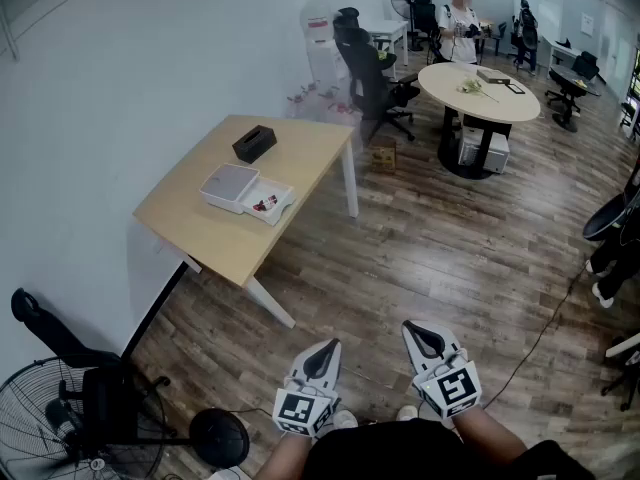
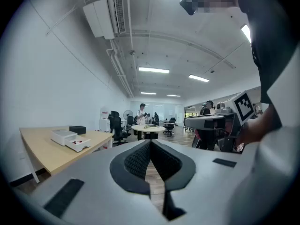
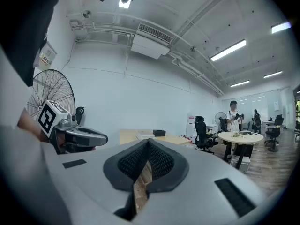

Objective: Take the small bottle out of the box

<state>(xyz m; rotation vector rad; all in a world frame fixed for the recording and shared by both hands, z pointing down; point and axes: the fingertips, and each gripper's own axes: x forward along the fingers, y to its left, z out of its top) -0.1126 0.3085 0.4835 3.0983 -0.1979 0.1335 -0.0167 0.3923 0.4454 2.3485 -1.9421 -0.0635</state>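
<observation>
A white box stands open on the wooden table (image 1: 300, 148): its shallow tray (image 1: 271, 204) holds small red and dark items, and the lid (image 1: 229, 186) lies beside it. The small bottle is too small to make out. The same box (image 2: 78, 144) shows far off in the left gripper view. Both grippers are held low over the floor, well short of the table. My left gripper (image 1: 325, 349) (image 2: 150, 142) is shut with nothing in it. My right gripper (image 1: 420, 331) (image 3: 148, 142) is shut and empty too. The left gripper (image 3: 78, 137) also shows in the right gripper view.
A black tissue box (image 1: 254, 143) sits on the table's far end. A floor fan (image 1: 55, 423) and a round black base (image 1: 219, 437) stand at the lower left. Office chairs (image 1: 375, 83), a round table (image 1: 478, 90) and a person (image 1: 460, 30) are farther back. A cable (image 1: 545, 328) runs across the floor.
</observation>
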